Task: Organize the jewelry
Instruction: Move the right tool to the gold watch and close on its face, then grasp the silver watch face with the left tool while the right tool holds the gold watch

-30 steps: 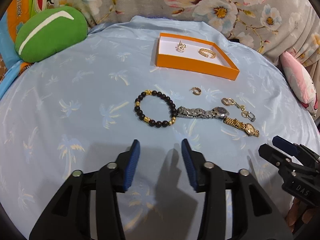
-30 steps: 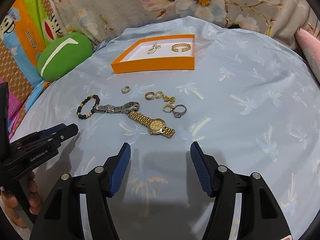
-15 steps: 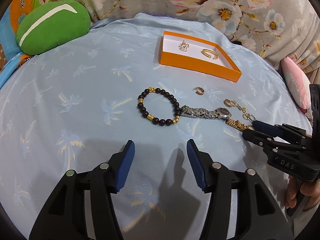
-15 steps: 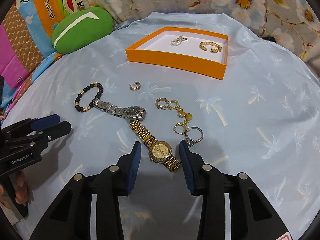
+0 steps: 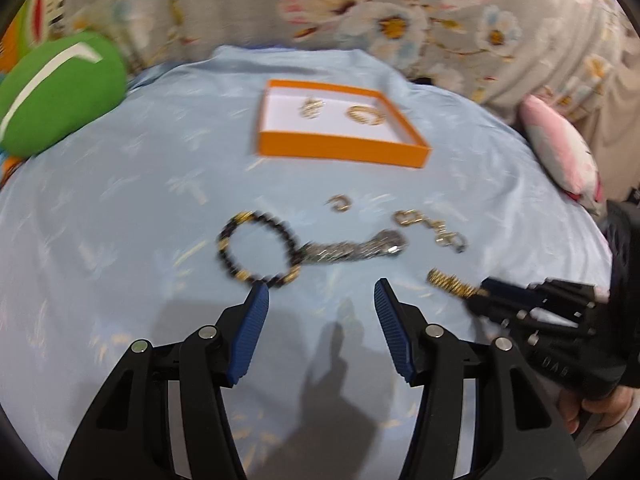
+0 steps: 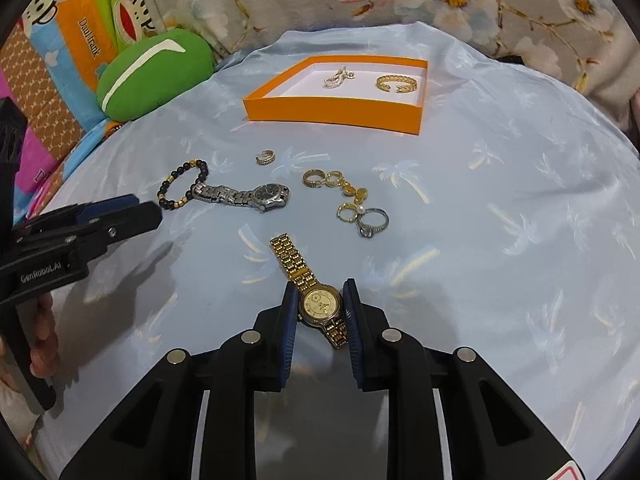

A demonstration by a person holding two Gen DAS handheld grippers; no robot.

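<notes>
The right gripper point(image 6: 319, 306) is closing its jaws around the face of the gold watch point(image 6: 318, 303), which is lying on the pale blue sheet point(image 6: 500, 208) at the six o'clock end of the scattered jewelry; the blue pads are sitting right at the case's sides, and whether they are already pressing on it is hard to tell. The left gripper point(image 5: 320, 312) is hovering with its jaws apart and nothing between them, just short of the black bead bracelet point(image 5: 256, 248). The main risk is coming from the watch's shape: the pads are meeting a rounded, polished case, so it is likely to twist or squirt out as the squeeze is tightening, and the loose band ends trailing toward eleven o'clock and five o'clock are likely to swing and shift the load once it is lifting. The soft sheet is also giving under the tips, so a pad could be catching fabric along with the metal. The orange box point(image 6: 332, 110) is waiting at twelve o'clock with a small silver piece point(image 6: 338, 76) and a gold bangle point(image 6: 396, 83) already inside; on the way there the dangling strap is passing near the ring cluster point(image 6: 356, 204) at one o'clock and the silver watch point(image 6: 244, 196) at eleven o'clock and could be dragging them. The left view is blurring, so judging clearance there is unreliable.
</notes>
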